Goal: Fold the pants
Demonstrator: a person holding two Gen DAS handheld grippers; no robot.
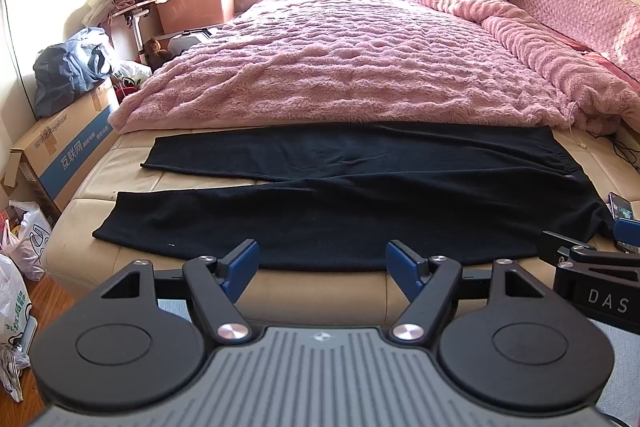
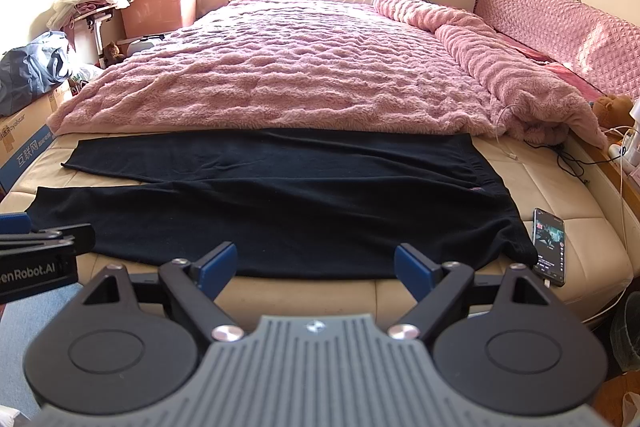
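Note:
Black pants (image 1: 340, 195) lie spread flat across the foot of the bed, waistband to the right, two legs pointing left with a gap between them; they also show in the right wrist view (image 2: 280, 203). My left gripper (image 1: 322, 265) is open and empty, held just in front of the pants' near edge, above the bed's front rim. My right gripper (image 2: 316, 267) is open and empty, also just short of the near edge, toward the waistband side. Each gripper shows at the edge of the other's view.
A pink fluffy blanket (image 1: 360, 67) covers the bed behind the pants. A phone (image 2: 550, 247) lies on the beige mattress (image 2: 560, 187) right of the waistband, with cables (image 2: 560, 155) behind. Cardboard box (image 1: 68, 155), bags and stacked bins stand at the left.

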